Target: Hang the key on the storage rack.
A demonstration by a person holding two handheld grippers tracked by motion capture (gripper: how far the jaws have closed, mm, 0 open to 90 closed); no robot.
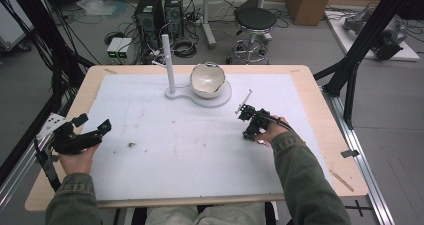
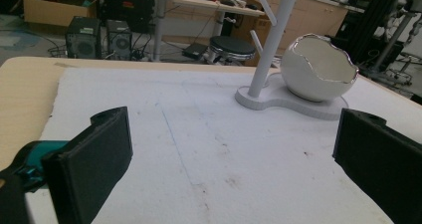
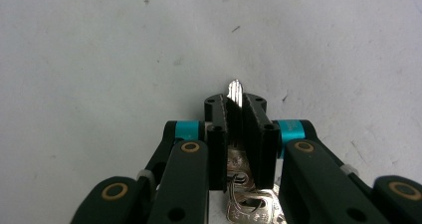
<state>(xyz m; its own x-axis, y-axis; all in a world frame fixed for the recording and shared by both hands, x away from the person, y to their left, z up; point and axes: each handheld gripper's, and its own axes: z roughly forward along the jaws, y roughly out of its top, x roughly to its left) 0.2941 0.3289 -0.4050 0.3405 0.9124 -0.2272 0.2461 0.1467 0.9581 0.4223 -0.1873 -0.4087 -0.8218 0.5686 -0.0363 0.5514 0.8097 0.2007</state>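
Note:
My right gripper points down at the white mat, right of the middle. In the right gripper view, the right gripper is shut on a silver key: the blade tip pokes out past the pads, and the head with its ring and other keys hangs below. At the table's left edge my left gripper is held level and open; in the left gripper view nothing lies between the jaws of the left gripper.
A white egg-shaped bowl sits on a white stand base with an upright pegged post at the mat's far middle. A wooden stick lies at the front right corner. A dark speck marks the mat.

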